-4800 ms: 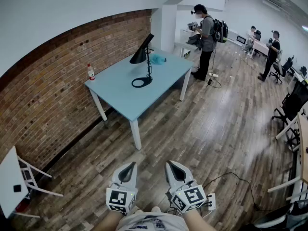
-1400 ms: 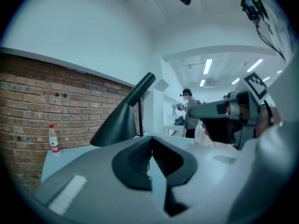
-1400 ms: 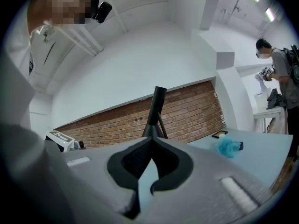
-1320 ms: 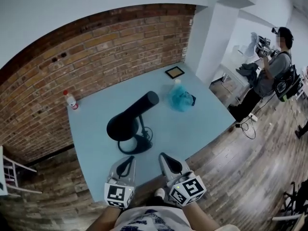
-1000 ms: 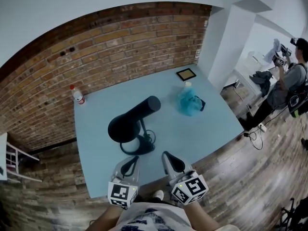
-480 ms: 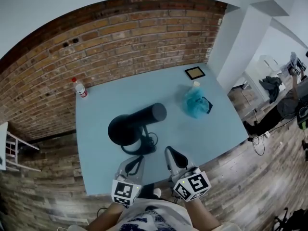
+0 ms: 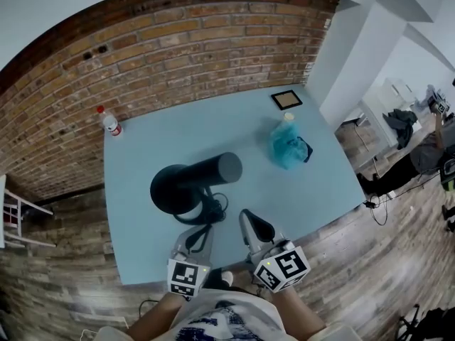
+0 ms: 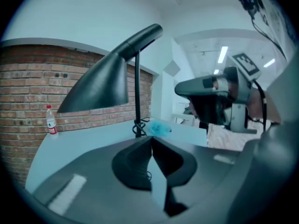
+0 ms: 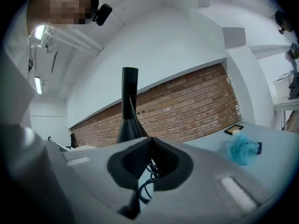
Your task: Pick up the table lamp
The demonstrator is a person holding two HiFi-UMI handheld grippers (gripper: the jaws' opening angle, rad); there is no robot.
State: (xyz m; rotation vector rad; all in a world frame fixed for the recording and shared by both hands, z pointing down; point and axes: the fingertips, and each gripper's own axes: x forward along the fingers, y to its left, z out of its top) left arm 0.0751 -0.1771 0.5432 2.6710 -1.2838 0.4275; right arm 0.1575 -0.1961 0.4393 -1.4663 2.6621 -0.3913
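The black table lamp (image 7: 190,185) stands on the light blue table (image 7: 142,236), its cone shade (image 7: 173,190) tilted over a ring base (image 7: 204,214) with a coiled cord. My left gripper (image 7: 205,228) is shut and empty, its tip just short of the base at the table's near edge. Just right of the base, my right gripper (image 7: 246,215) is shut and empty too. In the left gripper view the shade (image 8: 100,85) and stem (image 8: 137,97) rise beyond the closed jaws. The right gripper view shows the lamp (image 9: 129,111) straight ahead, with its cord (image 9: 148,171) below the jaws.
A small bottle (image 7: 109,121) stands at the table's far left corner by the brick wall. A blue mesh puff (image 7: 288,148) and a small framed square (image 7: 286,99) lie on the right half. A person (image 7: 435,144) stands off to the right; a white chair (image 7: 8,215) is at the left.
I have walked up to the table. Over the last second both grippers moved forward over its near edge toward the lamp base, the left one sinking; both stayed shut.
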